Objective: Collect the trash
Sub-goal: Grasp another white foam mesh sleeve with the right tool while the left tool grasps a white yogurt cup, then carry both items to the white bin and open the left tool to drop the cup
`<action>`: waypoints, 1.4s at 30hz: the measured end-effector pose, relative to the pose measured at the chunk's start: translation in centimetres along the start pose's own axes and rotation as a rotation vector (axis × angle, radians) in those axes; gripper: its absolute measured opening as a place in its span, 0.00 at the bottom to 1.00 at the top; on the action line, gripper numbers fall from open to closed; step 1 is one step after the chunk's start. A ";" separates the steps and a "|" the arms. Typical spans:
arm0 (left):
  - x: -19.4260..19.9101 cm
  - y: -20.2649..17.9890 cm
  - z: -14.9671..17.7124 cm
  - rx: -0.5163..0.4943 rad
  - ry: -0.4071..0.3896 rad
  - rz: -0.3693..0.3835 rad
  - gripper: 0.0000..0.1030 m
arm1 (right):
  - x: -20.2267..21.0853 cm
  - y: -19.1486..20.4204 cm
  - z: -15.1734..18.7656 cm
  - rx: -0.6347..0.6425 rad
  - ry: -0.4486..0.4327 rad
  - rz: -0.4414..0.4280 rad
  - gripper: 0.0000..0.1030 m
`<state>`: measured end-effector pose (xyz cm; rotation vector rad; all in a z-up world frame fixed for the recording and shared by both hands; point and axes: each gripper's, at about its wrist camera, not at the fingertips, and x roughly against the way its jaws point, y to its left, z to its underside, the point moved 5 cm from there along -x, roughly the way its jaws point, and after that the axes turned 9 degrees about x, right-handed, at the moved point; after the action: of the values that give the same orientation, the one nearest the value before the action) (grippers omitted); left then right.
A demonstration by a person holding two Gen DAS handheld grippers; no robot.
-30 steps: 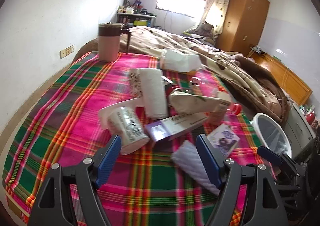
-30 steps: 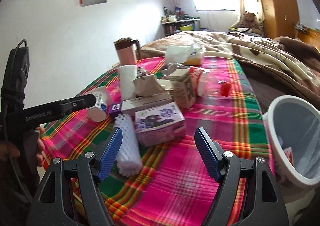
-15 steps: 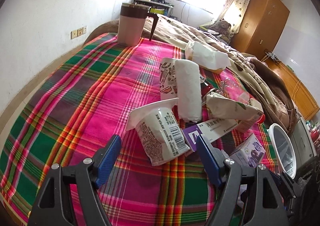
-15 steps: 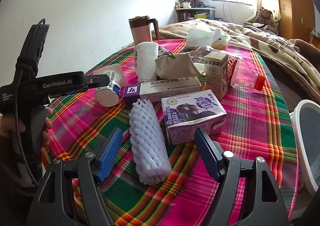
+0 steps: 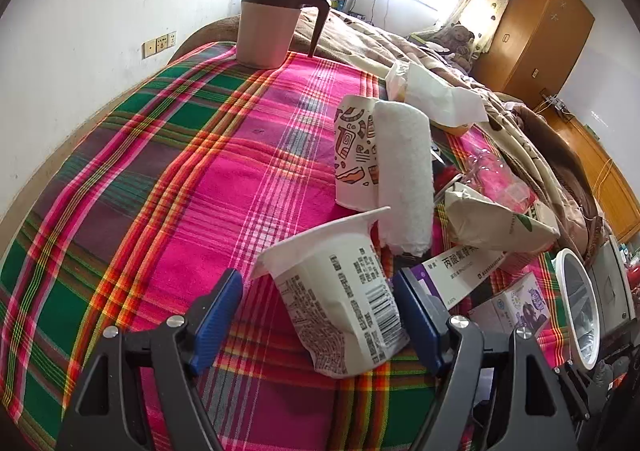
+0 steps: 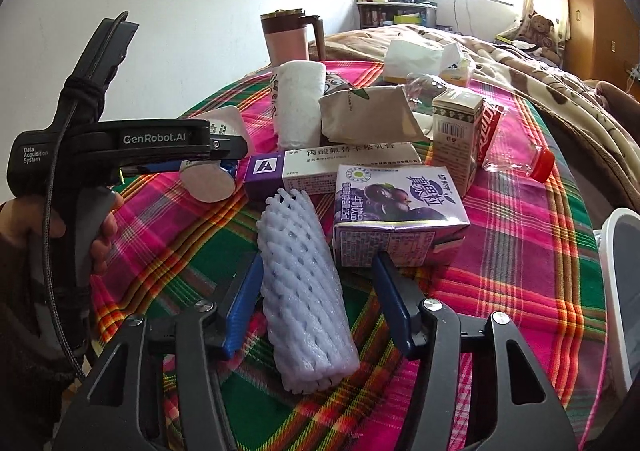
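Observation:
A white yogurt cup (image 5: 340, 291) lies on its side on the plaid cloth, between the open blue jaws of my left gripper (image 5: 320, 307); the right jaw is close to it. In the right wrist view the cup (image 6: 212, 175) shows behind the left gripper's body. My right gripper (image 6: 316, 287) is open around a white foam fruit net (image 6: 304, 291), with its left jaw beside the net and its right jaw under a purple milk carton (image 6: 396, 211). A white bin (image 5: 576, 307) stands at the table's right edge.
Piled trash: a rolled white towel (image 5: 404, 175), patterned paper cup (image 5: 354, 155), beige paper bag (image 5: 492, 223), purple-and-white medicine box (image 6: 332, 167), small brown carton (image 6: 456, 139), plastic bottle with red cap (image 6: 520, 159). A pink jug (image 5: 272, 23) and tissue box (image 5: 432, 95) stand farther back.
Both grippers moved forward and lower. The yogurt cup now sits between the left jaws and the foam net between the right jaws. The right jaws have closed in somewhat.

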<state>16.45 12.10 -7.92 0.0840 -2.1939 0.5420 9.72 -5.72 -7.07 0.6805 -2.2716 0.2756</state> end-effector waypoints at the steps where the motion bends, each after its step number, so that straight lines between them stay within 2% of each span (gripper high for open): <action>1: -0.1 0.0 0.0 0.000 0.006 0.001 0.76 | -0.2 0.1 0.0 0.003 0.003 -0.003 0.53; 5: -0.4 0.0 -0.1 0.008 0.017 -0.001 0.66 | -0.4 0.1 0.1 0.005 0.014 -0.007 0.50; 8: -0.5 0.0 -0.2 0.011 0.015 -0.002 0.59 | -0.4 0.1 0.1 0.000 0.014 -0.010 0.44; 10: -0.5 0.1 -0.2 0.011 0.014 -0.001 0.52 | -0.4 0.1 0.2 -0.003 0.013 -0.014 0.39; 15: -0.5 0.2 -0.3 0.013 0.006 0.001 0.51 | -0.4 0.0 0.1 -0.010 0.009 -0.012 0.32; 22: 0.5 0.0 -0.1 -0.005 -0.025 -0.012 0.51 | -0.2 0.1 0.0 -0.010 -0.002 -0.015 0.28; 31: 2.7 -1.0 0.2 -0.031 -0.071 -0.004 0.51 | 0.9 -0.1 -0.3 -0.024 -0.045 -0.017 0.27; 42: 5.8 -3.9 0.6 -0.086 -0.127 0.048 0.51 | 3.7 -1.5 -0.6 -0.066 -0.118 0.004 0.27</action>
<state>13.32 9.06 -2.42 0.0200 -2.3453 0.4797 8.73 -8.17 -4.02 0.6736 -2.3836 0.1651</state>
